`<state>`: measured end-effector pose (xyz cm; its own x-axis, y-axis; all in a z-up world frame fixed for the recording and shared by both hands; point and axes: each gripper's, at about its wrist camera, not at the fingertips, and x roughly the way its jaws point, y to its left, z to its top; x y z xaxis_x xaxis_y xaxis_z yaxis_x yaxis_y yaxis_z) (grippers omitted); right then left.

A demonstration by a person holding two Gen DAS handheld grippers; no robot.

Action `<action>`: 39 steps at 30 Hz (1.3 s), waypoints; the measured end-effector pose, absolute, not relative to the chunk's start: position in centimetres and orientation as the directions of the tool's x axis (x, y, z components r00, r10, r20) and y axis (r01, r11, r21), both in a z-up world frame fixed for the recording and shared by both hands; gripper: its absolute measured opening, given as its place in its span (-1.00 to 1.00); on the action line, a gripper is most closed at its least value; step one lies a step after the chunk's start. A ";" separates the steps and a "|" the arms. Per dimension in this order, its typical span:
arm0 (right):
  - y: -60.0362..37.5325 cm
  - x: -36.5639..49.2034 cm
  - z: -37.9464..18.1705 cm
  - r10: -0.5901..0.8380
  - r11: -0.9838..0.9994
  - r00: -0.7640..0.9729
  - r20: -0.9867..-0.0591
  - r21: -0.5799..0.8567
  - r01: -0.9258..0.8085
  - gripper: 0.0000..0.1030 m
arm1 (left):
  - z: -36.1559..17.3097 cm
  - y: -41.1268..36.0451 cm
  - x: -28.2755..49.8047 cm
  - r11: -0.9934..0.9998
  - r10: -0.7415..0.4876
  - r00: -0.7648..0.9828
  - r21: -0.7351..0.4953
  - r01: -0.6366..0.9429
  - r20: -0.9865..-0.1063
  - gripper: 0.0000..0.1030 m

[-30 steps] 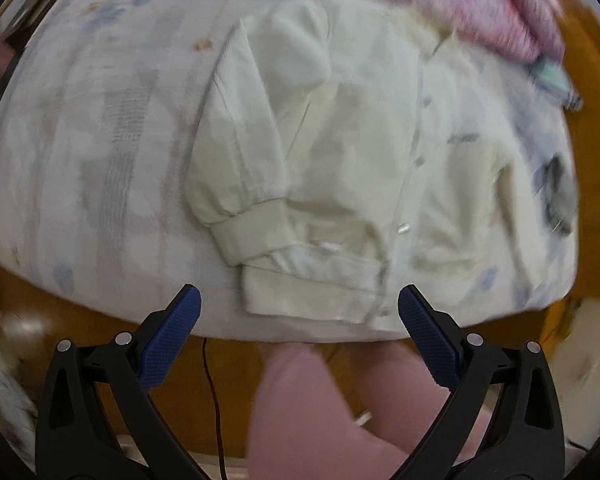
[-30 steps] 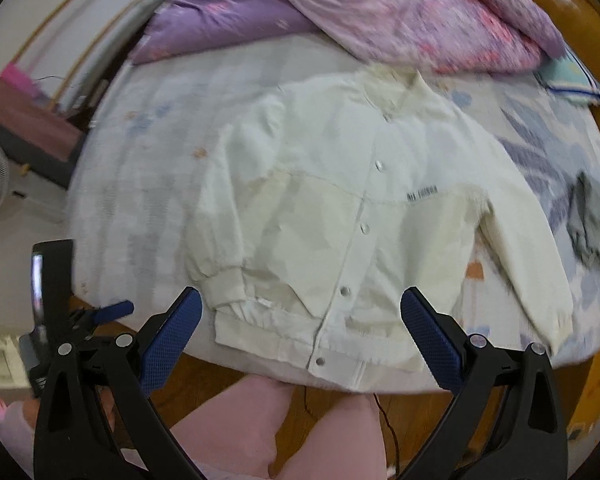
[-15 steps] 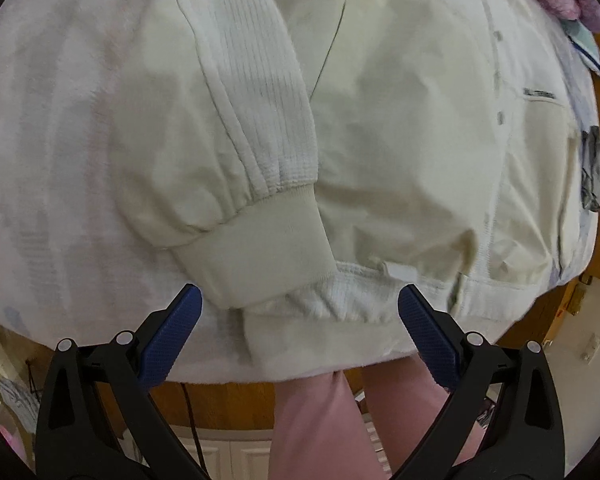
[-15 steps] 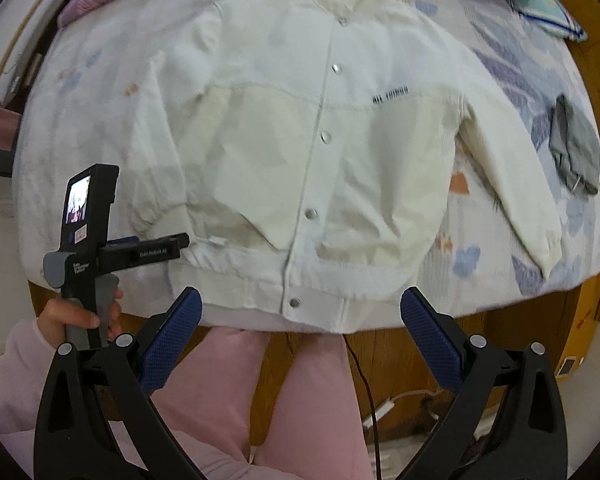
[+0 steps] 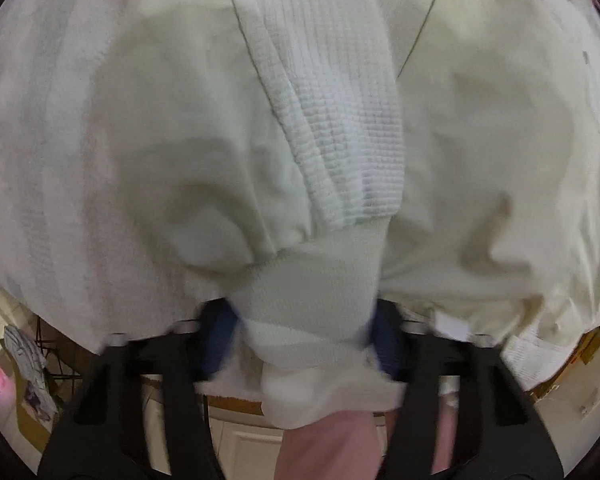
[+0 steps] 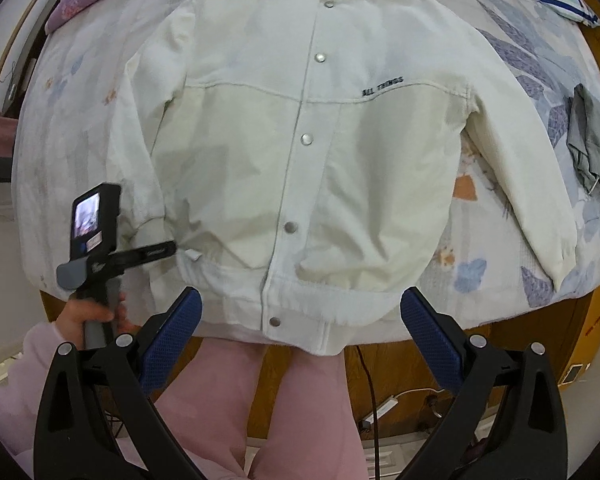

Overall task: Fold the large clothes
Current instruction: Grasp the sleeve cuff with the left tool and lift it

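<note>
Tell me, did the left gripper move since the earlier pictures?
Yes. The left gripper came down toward the jacket, and its jaws have just been closing around the sleeve cuff.

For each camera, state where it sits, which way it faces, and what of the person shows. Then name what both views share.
Left wrist: rides the left gripper, aimed steeply down, close on the sleeve cuff between its pads, whose jaws have just been closing; pink-clad legs below.
Right wrist: rides the right gripper, open, looking straight down on the whole jacket on the bed; the left hand and pink legs show.
Shared: the jacket, its left cuff, the left gripper.
</note>
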<state>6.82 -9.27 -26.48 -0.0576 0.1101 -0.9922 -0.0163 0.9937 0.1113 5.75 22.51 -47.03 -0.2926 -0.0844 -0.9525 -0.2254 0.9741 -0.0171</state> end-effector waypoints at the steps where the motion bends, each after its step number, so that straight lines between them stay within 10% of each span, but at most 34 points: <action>1: -9.6 7.0 -26.3 0.114 0.993 -0.052 -0.992 0.115 -0.016 0.85 | -46.4 22.9 6.0 0.972 -0.084 -0.288 -0.014 -0.236 -0.954 -0.29; 22: -9.7 12.7 -24.7 0.229 0.967 0.055 -0.972 0.221 -0.125 0.85 | -26.0 42.7 11.4 0.763 -0.111 0.146 -0.179 -0.621 -0.983 -0.65; 35: -3.3 11.3 -26.3 0.152 0.988 0.023 -0.988 0.153 0.030 0.85 | -31.3 61.4 4.8 0.606 -0.111 0.187 -0.216 -0.766 -0.976 -1.00; 38: -0.2 11.9 -28.0 0.138 0.990 -0.044 -0.989 0.137 0.021 0.84 | -36.2 62.5 4.2 0.546 -0.251 0.165 -0.280 -0.790 -0.954 -0.40; 39: 0.7 12.0 -28.2 0.142 0.990 -0.050 -0.989 0.142 0.012 0.83 | -38.4 62.2 4.3 0.531 -0.321 0.173 -0.328 -0.781 -0.931 0.44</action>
<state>12.01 0.74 -28.25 -0.0504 0.1421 -0.9886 0.0120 0.9898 0.1417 4.31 62.16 -38.38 0.1727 -0.3211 -0.9312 -0.7815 0.5308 -0.3280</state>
